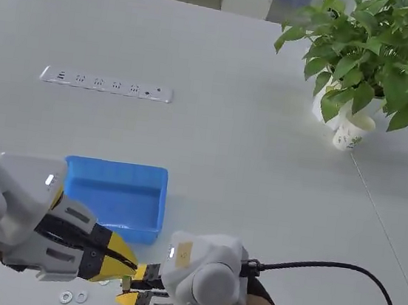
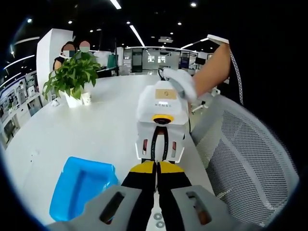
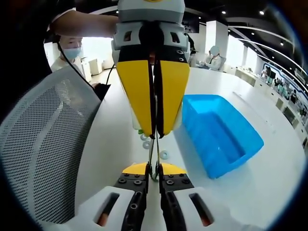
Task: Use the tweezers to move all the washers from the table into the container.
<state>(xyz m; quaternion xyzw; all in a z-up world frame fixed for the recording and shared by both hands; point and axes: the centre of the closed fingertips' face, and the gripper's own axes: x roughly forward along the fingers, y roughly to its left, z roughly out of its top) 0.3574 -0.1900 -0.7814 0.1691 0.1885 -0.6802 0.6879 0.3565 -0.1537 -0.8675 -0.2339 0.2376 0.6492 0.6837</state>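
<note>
While both grippers meet tip to tip at centre frame, left gripper (image 3: 155,131) and right gripper (image 3: 153,169) pinched narrow on tweezers (image 3: 153,154), washers (image 3: 163,155) on table (image 3: 113,149) just beside the jaws, blue container (image 3: 219,132) at right.

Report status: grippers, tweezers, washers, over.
Left gripper and right gripper both shut on the tweezers, tips facing. Washers on the table, near the blue container. Path to container looks open.

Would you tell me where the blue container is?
The container sits lower left in the head view, between the power strip and the washers.
</note>
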